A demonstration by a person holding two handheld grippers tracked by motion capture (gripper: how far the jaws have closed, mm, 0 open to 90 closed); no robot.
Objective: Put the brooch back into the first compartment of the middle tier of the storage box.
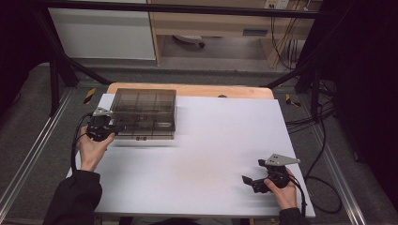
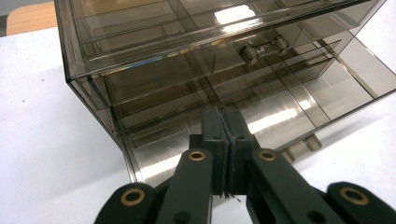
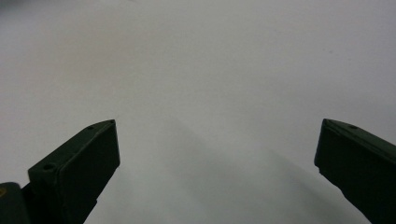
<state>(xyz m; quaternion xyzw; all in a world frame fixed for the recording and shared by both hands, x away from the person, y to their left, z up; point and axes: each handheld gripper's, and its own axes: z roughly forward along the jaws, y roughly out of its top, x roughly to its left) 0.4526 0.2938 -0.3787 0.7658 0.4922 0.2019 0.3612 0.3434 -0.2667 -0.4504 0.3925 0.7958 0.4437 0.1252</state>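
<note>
In the high view, a smoked, transparent plastic organiser box [image 1: 144,114] is seen at 10 o'clock on the matte white tabletop [image 1: 202,154], with the left gripper [image 1: 114,130] at its left edge. In the left gripper view, the jaws are pressed together against the box's glossy, partitioned side. In the right gripper view, the right gripper [image 3: 217,154] is held apart over bare tabletop.
</note>
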